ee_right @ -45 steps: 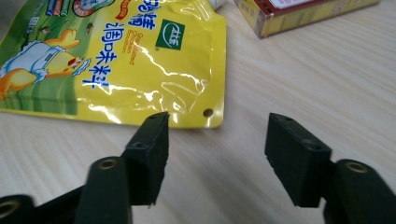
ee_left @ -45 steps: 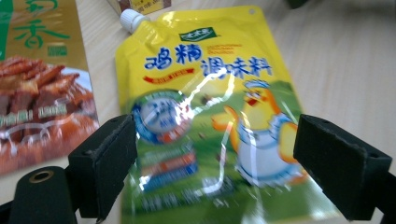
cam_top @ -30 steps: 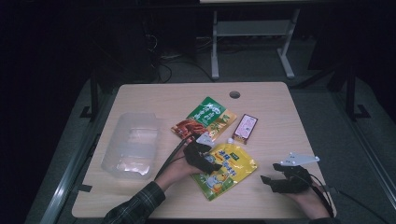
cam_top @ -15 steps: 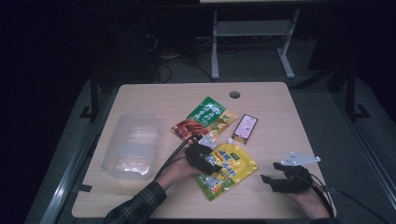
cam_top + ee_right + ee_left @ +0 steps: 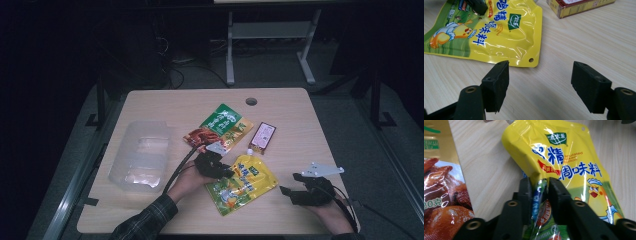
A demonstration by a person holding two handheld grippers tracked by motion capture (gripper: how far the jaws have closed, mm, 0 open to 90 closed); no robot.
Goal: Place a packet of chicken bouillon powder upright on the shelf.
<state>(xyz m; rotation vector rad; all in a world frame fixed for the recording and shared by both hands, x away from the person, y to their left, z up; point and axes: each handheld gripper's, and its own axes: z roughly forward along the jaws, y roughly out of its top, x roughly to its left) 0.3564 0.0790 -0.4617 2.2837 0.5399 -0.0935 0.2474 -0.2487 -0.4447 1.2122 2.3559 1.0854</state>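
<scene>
A yellow seasoning pouch [image 5: 246, 182] [image 5: 564, 152] [image 5: 506, 32] with a cartoon chicken lies flat on the wooden table [image 5: 300, 115], near its front. My left gripper [image 5: 225, 171] [image 5: 540, 182] sits at the pouch's left edge. Its jaws have just been closing and now pinch a fold of that edge between the pads. My right gripper [image 5: 291, 183] [image 5: 540, 72] rests low over the table to the right of the pouch. It is open, with only bare wood between its jaws.
A green and red food pouch [image 5: 220, 127] [image 5: 439, 182] lies just behind the left gripper. A small dark red box [image 5: 262, 136] [image 5: 579, 6] is behind the yellow pouch. A clear plastic container [image 5: 140, 155] stands at the left. A cable hole [image 5: 251, 101] marks the far edge.
The left gripper's jaws have closed onto the yellow pouch's edge. Both hands have kept their places and the right gripper looks the same.
</scene>
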